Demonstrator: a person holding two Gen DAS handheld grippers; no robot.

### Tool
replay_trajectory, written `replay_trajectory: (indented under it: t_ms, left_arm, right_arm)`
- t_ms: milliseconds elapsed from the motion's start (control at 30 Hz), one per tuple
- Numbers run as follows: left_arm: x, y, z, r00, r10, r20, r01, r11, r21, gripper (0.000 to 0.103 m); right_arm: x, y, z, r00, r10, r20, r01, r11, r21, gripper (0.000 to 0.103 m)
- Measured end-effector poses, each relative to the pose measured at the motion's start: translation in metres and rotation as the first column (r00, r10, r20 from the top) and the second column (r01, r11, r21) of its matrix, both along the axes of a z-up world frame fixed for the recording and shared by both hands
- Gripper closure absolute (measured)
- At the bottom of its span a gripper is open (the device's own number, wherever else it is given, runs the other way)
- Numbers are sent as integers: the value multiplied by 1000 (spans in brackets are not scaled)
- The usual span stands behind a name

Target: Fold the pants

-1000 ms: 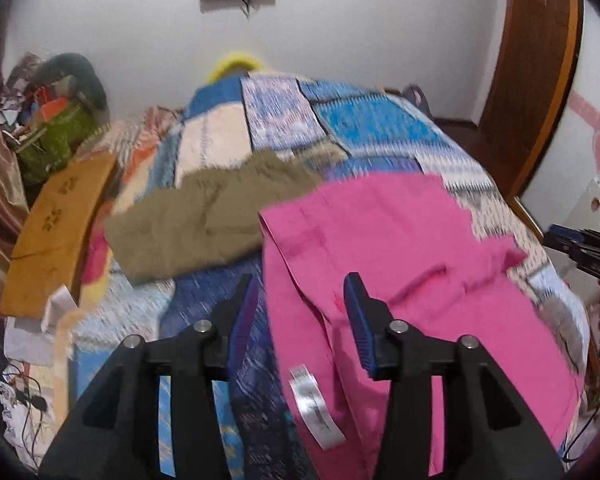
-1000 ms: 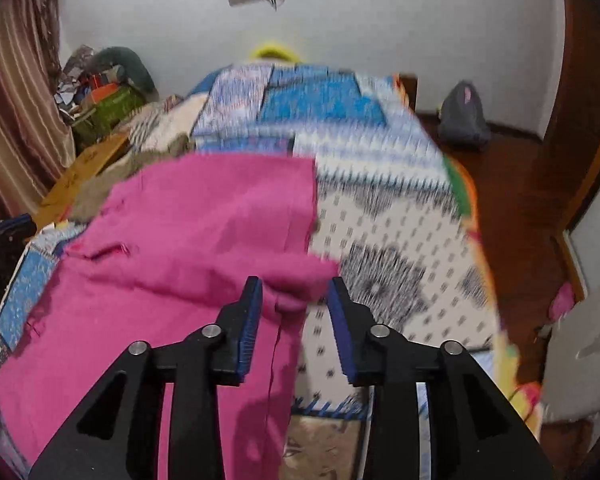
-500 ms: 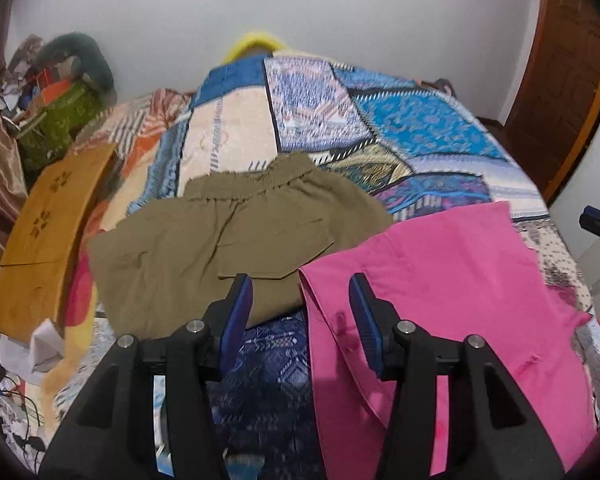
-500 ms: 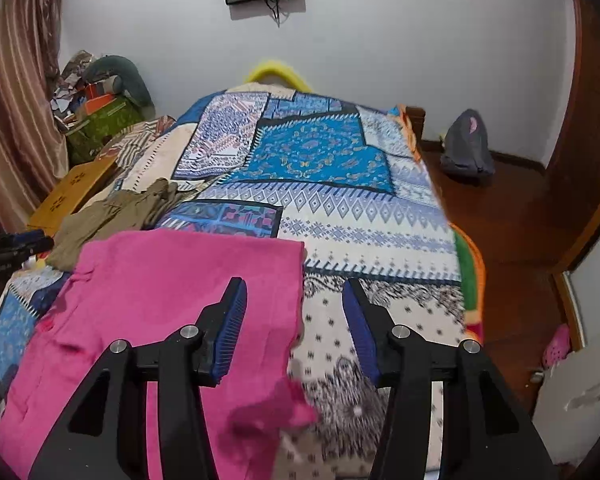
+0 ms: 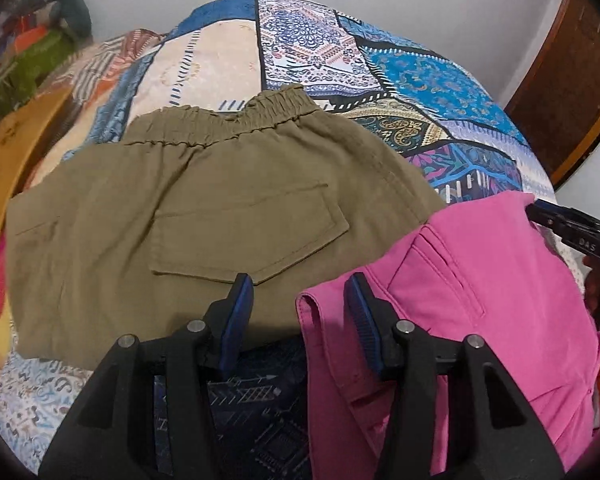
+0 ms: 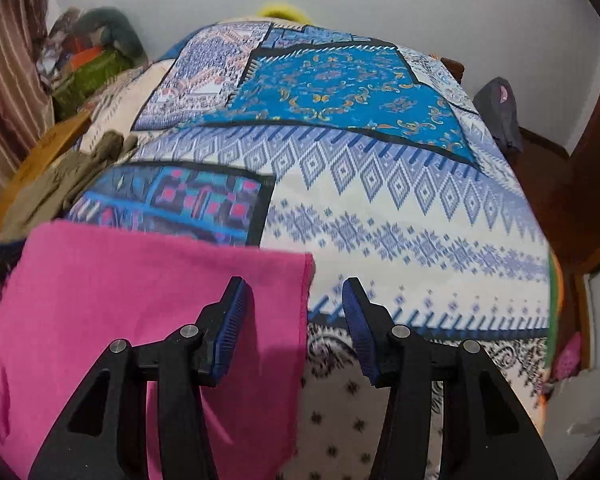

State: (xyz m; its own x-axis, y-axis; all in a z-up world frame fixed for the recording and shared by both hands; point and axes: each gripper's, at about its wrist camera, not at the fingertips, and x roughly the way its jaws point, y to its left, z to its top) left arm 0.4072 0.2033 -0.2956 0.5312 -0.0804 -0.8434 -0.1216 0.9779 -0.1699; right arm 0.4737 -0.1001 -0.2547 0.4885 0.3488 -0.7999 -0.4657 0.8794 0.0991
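Note:
Pink pants [image 5: 480, 292] lie flat on the patchwork bed cover, waistband corner towards my left gripper. My left gripper [image 5: 298, 316] is open and empty, its jaws astride the near-left corner of the pink pants. In the right wrist view the pink pants [image 6: 140, 312] end in a straight hem edge. My right gripper [image 6: 294, 320] is open and empty, its jaws astride the hem's right corner. The right gripper also shows at the far right edge of the left wrist view [image 5: 576, 232].
Folded olive-green pants [image 5: 188, 220] lie to the left of the pink ones, touching them. A wooden board [image 5: 4, 160] leans at the bed's left side. A dark bag [image 6: 500, 112] sits on the wooden floor to the right of the bed.
Both grippers let go of the pink pants and moved forward and down over the bed. The pink pants now lie flat, folded over.

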Motion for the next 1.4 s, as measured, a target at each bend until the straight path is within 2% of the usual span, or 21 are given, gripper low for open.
replay_trajectory:
  t_ms: [33,67,100,133,200,233,333,433,600,667,733,767,833,900,967,1033,1067,1200,1333,1400]
  left_arm:
    - [0,0,0,1000,-16,2,16,1000,-20,65]
    - [0,-1,0,1000,-31,-1,31,999,-34,72]
    - [0,-2,0,999,-40,-3,39,998,-40,75]
    - [0,-4,0,999,-48,-6,48,998,-41,79]
    - [-1,-10,2,998,-57,-7,57,998,1,84]
    - [-2,-13,3,998,-60,-7,61,998,24,91]
    - [-5,-20,12,998,-67,12,65,993,98,96]
    - [-8,-22,32,996,-59,68,47,985,167,96]
    - [-8,-18,68,981,-29,190,-9,980,199,96]
    - [-6,-17,72,979,-25,204,-18,978,208,96]
    - [0,-18,68,984,-32,176,-11,971,238,96]
    - [1,-20,66,986,-37,163,-5,967,256,95]
    - [-1,-22,63,989,-38,144,-5,958,286,91]
    - [-4,-22,62,990,-38,139,-2,959,282,84]
    - [-8,-19,62,990,-34,137,-5,962,272,62]
    - [-10,-12,60,989,-16,146,-24,964,265,52]
    - [-9,-9,58,989,-10,145,-28,966,257,51]
    - [4,7,35,997,2,75,-13,989,150,51]
    - [15,10,16,999,-11,41,7,997,83,51]
    - [19,10,9,999,-24,27,22,999,50,51]
  right_arm:
    - [0,-1,1,1000,6,2,-6,1000,12,65]
    - [0,0,2,1000,13,0,-13,1000,22,80]
    - [0,0,3,1000,23,-6,-22,999,30,90]
    - [-1,1,3,1000,28,-5,-28,999,29,92]
    - [-4,5,5,999,40,17,-40,999,13,96]
    - [-6,7,6,999,41,33,-41,999,1,96]
    - [-8,9,13,996,37,76,-36,999,-4,98]
    - [-8,7,29,991,29,130,-30,1000,5,99]
    - [-6,10,58,974,13,227,-14,1000,3,99]
    - [-2,14,61,973,6,232,-5,1000,-7,99]
    - [4,20,56,979,12,204,-3,999,-44,99]
    - [2,22,54,980,6,199,4,999,-49,98]
    - [-1,21,54,982,-11,187,23,998,-59,88]
    - [-9,15,58,979,-13,202,23,999,-48,61]
    - [-14,9,63,976,-10,219,17,999,-31,52]
    - [-14,7,63,981,1,195,4,1000,-26,51]
    - [-11,7,61,983,5,185,1,1000,-29,51]
    - [3,13,40,990,25,137,-14,997,-77,51]
    - [18,18,17,995,42,86,-34,995,-96,51]
    - [22,20,11,996,46,77,-40,996,-76,51]
